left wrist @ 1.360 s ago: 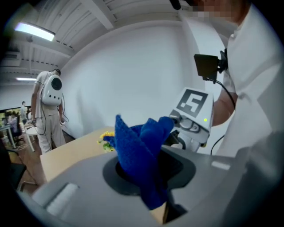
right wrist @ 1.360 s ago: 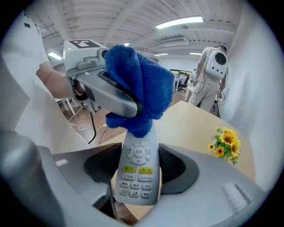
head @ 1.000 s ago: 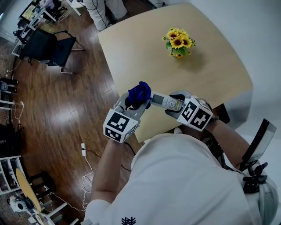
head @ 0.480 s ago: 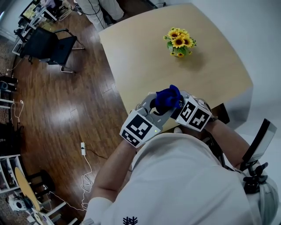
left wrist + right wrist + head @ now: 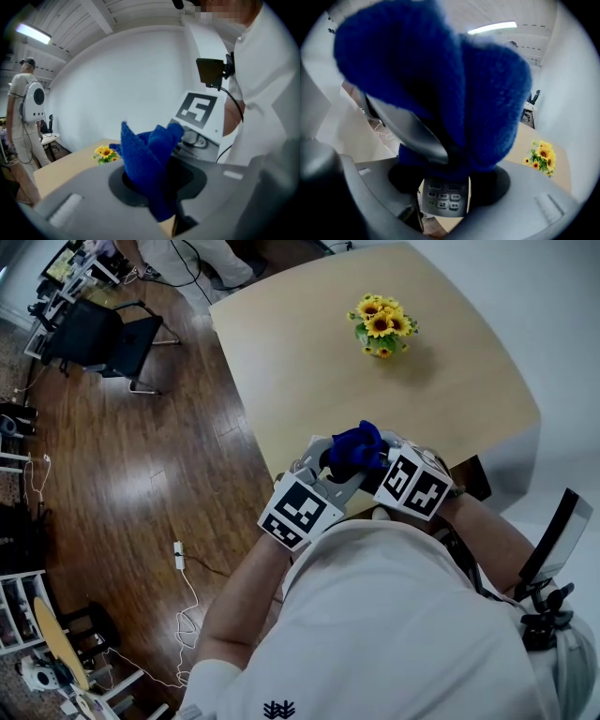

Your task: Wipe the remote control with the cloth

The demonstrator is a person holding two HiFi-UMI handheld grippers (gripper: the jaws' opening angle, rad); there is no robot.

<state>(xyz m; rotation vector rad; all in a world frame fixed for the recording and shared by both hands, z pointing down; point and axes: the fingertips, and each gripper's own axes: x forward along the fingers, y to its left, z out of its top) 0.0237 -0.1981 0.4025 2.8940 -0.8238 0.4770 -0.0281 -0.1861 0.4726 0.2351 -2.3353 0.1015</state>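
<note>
Over the tan tabletop's near edge, low in the frame's centre, the left tool is pinching the blue cloth, pressing it onto the remote control that the right tool is clamping; sunflowers are standing at upper right.

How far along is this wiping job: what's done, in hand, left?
Done: the left claw is shut on the cloth, the right claw on the remote. In hand: cloth lies over the remote's upper part. Left, likely: the bare lower keys, then putting both down.
</note>
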